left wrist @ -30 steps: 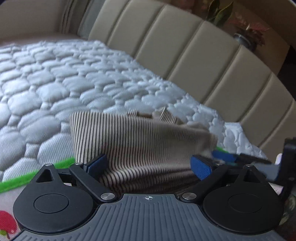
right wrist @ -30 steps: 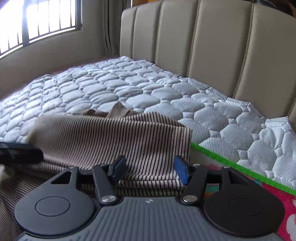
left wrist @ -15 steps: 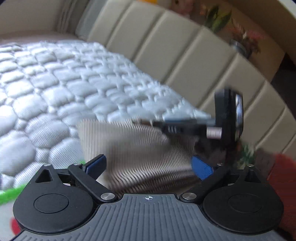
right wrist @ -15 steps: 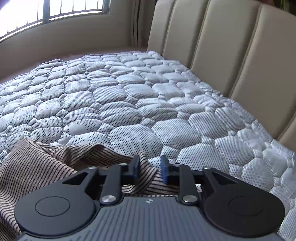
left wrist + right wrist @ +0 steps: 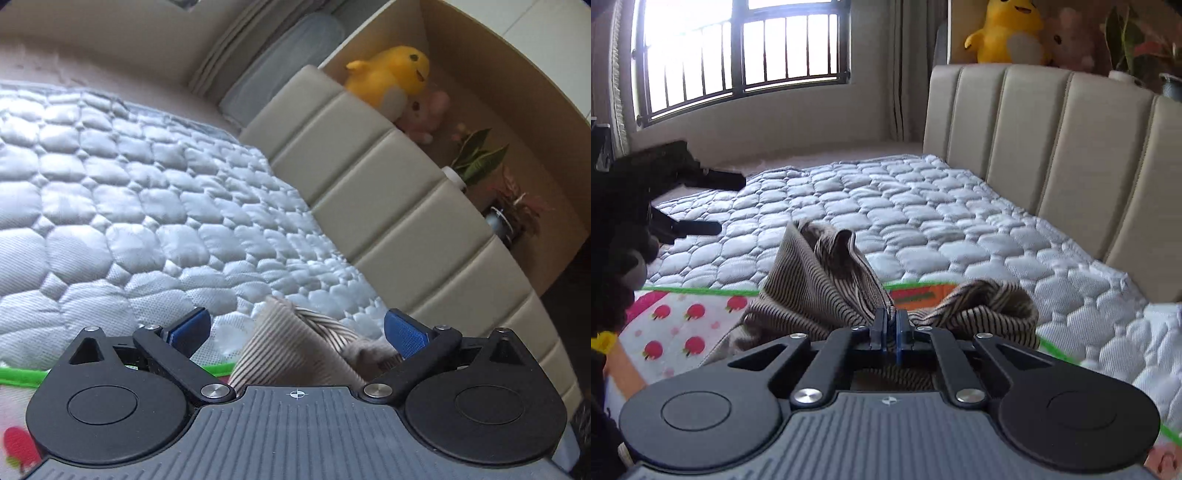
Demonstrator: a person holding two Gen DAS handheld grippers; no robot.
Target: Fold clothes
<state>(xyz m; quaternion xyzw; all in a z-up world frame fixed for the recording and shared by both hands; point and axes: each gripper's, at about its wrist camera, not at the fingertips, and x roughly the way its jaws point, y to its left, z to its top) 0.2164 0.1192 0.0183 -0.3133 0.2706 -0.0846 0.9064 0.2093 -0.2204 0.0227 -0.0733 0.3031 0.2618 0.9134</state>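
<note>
Lifted since before, striped garment peaks upward, pinched by right hand-held gripper; left hand-held gripper spread.

I am looking into a home bedroom, white quilted mattress of a bed, beige padded panelled headboard, yellow plush toy and pink plush toy on the ledge behind, barred window with curtains.

We see a tan garment with dark stripes; a pale grey quilted mattress; a beige headboard; a yellow plush; blue pads.
</note>
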